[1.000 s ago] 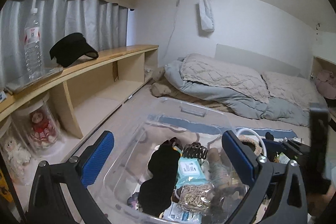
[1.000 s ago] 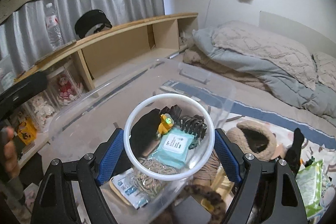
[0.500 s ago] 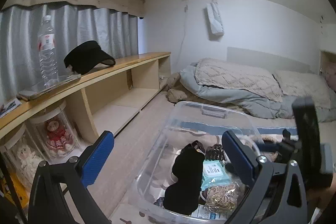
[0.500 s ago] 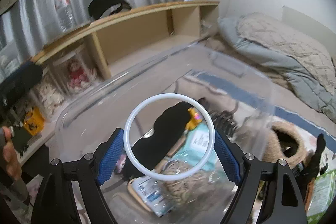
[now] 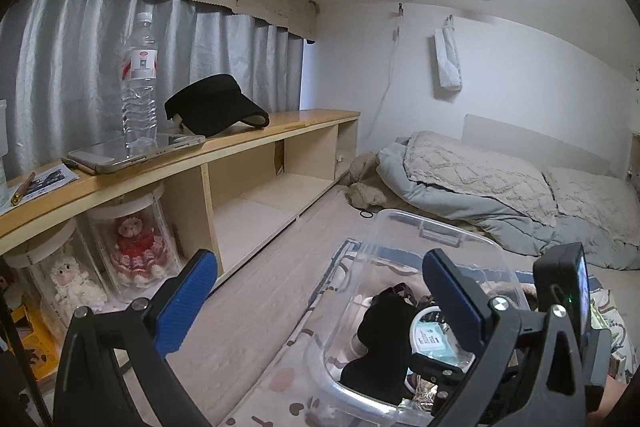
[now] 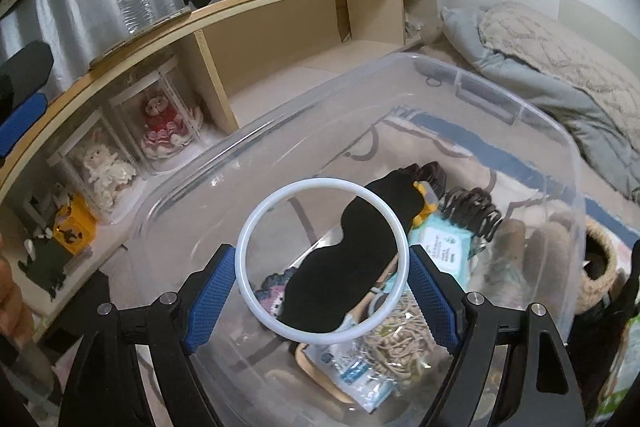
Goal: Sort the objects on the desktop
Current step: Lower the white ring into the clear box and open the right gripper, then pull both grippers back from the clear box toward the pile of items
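My right gripper (image 6: pixel 322 267) is shut on a white ring (image 6: pixel 324 182), whose sides press against the blue pads. The ring hangs over the near part of a clear plastic bin (image 6: pixel 560 155). Inside the bin lie a black fabric piece (image 6: pixel 348 267), a pale blue wipes packet (image 6: pixel 444 243), a dark hair claw (image 6: pixel 476 207) and a bag of rubber bands (image 6: pixel 396 343). My left gripper (image 5: pixel 320 275) stands open with nothing between its fingers, to the left of the bin (image 5: pixel 440 223). Its right finger hides part of the bin.
A long wooden shelf (image 5: pixel 280 123) runs along the left, carrying a water bottle (image 5: pixel 138 83), a black visor (image 5: pixel 212 107) and phones (image 5: pixel 132 151). Doll jars (image 5: pixel 132 243) stand under it. A bed with blankets (image 5: pixel 480 179) fills the back. A furry slipper (image 6: pixel 600 259) lies right of the bin.
My right gripper has carried the ring forward and lower over the bin. My left gripper has swung left, so the bin now sits at the right of its view.
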The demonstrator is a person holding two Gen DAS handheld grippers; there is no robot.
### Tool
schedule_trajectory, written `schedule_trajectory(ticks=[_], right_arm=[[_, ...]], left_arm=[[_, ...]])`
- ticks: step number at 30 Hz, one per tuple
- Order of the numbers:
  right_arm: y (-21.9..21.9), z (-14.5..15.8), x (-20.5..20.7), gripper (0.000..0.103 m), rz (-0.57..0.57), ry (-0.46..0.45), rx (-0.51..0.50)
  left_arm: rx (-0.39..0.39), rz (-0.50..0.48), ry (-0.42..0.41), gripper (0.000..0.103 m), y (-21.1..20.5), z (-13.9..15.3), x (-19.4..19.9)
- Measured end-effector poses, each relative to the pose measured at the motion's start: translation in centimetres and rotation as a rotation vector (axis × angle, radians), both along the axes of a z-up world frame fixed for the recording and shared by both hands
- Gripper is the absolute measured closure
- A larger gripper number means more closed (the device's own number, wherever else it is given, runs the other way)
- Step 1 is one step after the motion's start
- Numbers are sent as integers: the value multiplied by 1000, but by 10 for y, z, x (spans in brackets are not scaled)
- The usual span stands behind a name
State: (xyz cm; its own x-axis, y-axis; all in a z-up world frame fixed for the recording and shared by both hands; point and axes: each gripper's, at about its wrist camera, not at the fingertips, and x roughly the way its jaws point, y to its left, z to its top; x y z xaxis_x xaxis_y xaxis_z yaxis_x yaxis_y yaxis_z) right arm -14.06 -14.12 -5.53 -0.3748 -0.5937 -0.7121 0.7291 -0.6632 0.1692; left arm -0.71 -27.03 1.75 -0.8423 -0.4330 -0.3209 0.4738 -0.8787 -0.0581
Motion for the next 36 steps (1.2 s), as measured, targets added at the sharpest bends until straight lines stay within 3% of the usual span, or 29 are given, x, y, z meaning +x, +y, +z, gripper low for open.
schedule_trajectory(ticks=[1, 2, 3, 26, 36], right_arm=[[-1, 1, 1, 14, 0, 4, 2], [-1, 2, 2, 2, -4, 13, -1], [0, 4, 3, 0, -9, 21, -13], [20, 13, 14, 0, -14, 38, -57], [57, 44, 30, 0, -35, 149, -120]], left_arm=[[0, 0, 2, 0, 0, 0, 1], [1, -1, 1, 0, -1, 0, 1], [1, -2, -2, 0, -1, 0, 1], [3, -22, -49, 0, 12, -1, -3], [-4, -27, -48, 0, 22, 2, 0]])
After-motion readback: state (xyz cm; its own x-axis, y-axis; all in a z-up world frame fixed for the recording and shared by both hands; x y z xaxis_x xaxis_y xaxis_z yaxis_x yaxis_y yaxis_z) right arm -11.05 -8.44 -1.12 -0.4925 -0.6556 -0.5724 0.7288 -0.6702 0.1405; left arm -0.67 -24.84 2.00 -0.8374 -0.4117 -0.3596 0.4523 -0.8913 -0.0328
